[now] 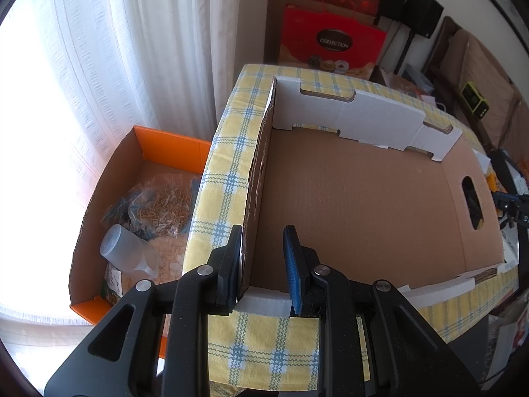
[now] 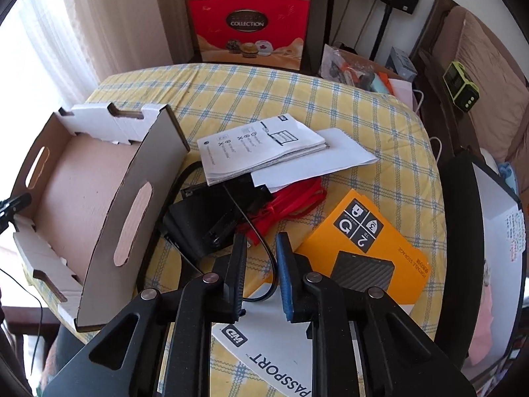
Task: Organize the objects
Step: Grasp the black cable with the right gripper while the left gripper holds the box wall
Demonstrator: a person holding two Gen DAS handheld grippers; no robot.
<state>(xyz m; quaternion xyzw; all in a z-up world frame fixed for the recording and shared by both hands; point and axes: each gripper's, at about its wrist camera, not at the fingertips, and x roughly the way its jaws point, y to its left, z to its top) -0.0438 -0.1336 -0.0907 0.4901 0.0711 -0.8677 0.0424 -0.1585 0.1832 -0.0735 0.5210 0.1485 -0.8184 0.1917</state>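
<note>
The left gripper (image 1: pixel 263 264) pinches the cardboard tray's (image 1: pixel 347 198) wall. The right gripper (image 2: pixel 261 271), jaws narrowed, straddles the black cable (image 2: pixel 264 258) at six o'clock; squeeze firmly before lifting.

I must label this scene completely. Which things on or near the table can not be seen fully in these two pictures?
- White box printed PASSPORT, right wrist view: cut off by the bottom edge and the right gripper.
- Black items, same view: partly under the leaflets.
- Orange floor box, left wrist view: contents washed out by window glare.
</note>
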